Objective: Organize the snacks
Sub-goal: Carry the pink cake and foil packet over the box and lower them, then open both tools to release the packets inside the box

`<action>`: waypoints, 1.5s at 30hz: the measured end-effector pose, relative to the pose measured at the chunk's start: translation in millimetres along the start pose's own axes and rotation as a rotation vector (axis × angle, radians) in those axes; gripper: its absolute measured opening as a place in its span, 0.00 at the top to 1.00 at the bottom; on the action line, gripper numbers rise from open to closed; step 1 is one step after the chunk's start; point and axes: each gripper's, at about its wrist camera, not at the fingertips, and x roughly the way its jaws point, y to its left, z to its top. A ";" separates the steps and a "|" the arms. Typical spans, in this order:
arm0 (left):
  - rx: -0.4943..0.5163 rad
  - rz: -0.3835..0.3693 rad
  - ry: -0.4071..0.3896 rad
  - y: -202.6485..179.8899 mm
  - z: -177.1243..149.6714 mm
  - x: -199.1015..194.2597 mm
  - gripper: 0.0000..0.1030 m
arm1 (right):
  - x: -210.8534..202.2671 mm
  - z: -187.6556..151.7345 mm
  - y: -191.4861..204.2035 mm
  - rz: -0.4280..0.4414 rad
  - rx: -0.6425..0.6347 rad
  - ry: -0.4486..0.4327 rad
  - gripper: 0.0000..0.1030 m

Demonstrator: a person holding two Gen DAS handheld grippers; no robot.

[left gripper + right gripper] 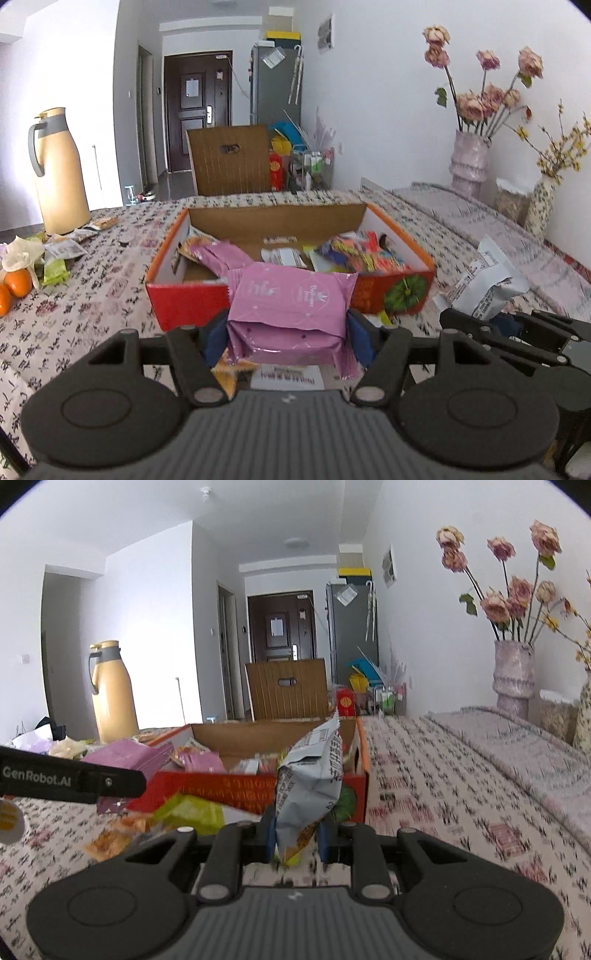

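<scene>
While the left gripper (pixel 288 328) clamps a pink snack pack (pixel 291 314) between its blue pads (pixel 360 341), the pack hangs just short of the near wall of the orange-and-red cardboard box (pixel 177 306), above the patterned tablecloth (pixel 92 295). The grip sits on the pack's lower end, so the soft wrapper could fold or slide out before it clears the wall, or it could catch the rim and shove the box away. Loose packets (pixel 236 373) under the gripper are largely hidden by its body, and their print is unreadable. More snacks (pixel 354 251) already lie in the box, though motion blur smears them. At the right edge the other gripper appears only in part.

From the right wrist view, the right gripper (pixel 295 834) pinches a grey-white crinkled snack bag (pixel 310 779) near its bottom, upright, just before the box's near right corner (pixel 360 775). Being top-heavy, the bag may tip or twist out of the pinch. It blocks part of the box interior. A black arm of the left gripper (pixel 74 781) crosses at the left; with both so close to one box, they could collide. Loose wrappers (pixel 155 819) beside the box are blurred.
</scene>
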 end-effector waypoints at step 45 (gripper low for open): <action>-0.077 0.113 -0.009 43.7 64.6 137.8 0.35 | 168.8 66.6 20.2 0.013 -0.061 0.048 0.80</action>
